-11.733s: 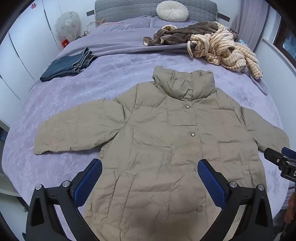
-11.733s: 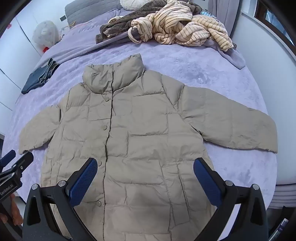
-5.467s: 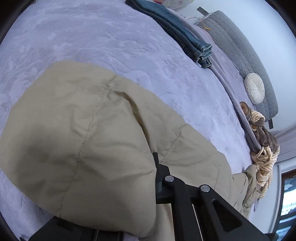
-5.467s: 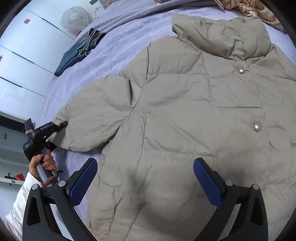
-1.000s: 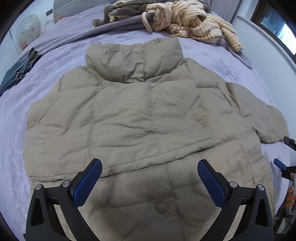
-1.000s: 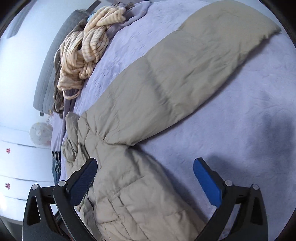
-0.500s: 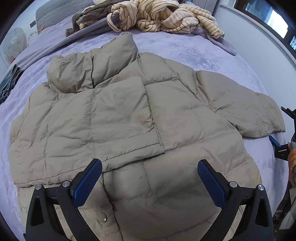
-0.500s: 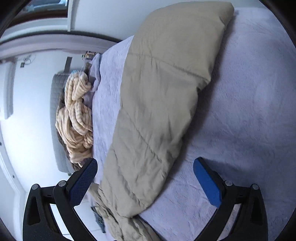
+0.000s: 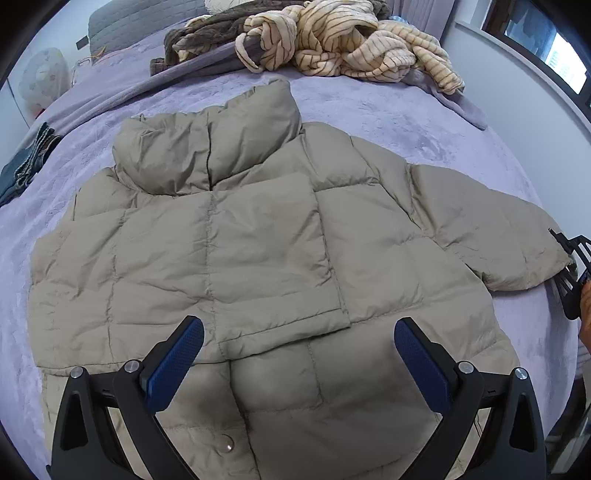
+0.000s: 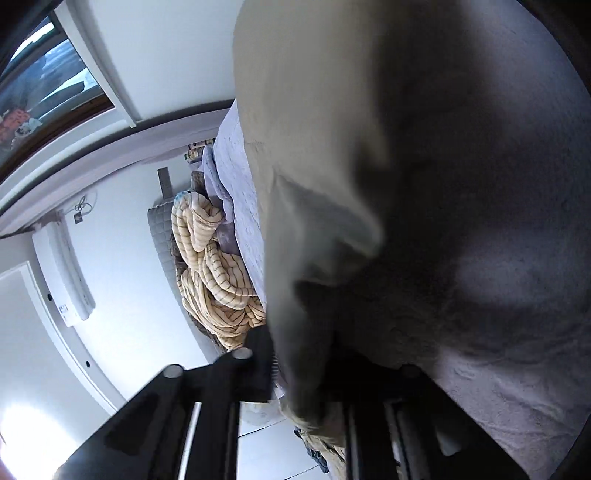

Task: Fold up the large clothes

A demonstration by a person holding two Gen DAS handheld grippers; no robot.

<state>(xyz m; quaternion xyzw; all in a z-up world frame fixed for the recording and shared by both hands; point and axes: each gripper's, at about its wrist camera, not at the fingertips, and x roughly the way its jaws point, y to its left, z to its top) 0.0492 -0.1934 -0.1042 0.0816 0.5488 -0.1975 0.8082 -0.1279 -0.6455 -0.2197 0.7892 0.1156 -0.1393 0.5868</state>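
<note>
Bed (image 9: pixel 424 122) with a purple cover fills the left wrist view. Tan puffer jacket (image 9: pixel 258 240) lies flat on it, front side up, collar toward 12 o'clock, hem toward 6 o'clock under the camera. One sleeve is folded across the chest, its cuff ending near centre, just above the left gripper (image 9: pixel 293 360). The other sleeve (image 9: pixel 491 236) stretches out toward 3 o'clock, resting on the bed.

Pile of striped cream clothes (image 9: pixel 351 40) sits at 12 o'clock past the collar, well apart from the jacket, with a brown garment (image 9: pixel 207 29) beside it at 11 o'clock. Folded jeans (image 9: pixel 26 162) at 9 o'clock at the bed edge. Grey headboard (image 9: pixel 122 22) at 11 o'clock.

Left gripper hovers over the lower jacket, blue pads (image 9: pixel 173 362) spread wide, nothing between them. A snap button (image 9: pixel 226 443) shows below it at 6 o'clock.

Right gripper (image 9: pixel 570 266) sits at 3 o'clock at the outstretched sleeve's cuff. In the right wrist view the right gripper's jaws have just been closing and now pinch the tan cuff fabric, which runs up from between them and covers most of the frame. The view is rolled sideways; striped clothes show at 9 o'clock, a window (image 10: pixel 48 74) at 10 o'clock.
</note>
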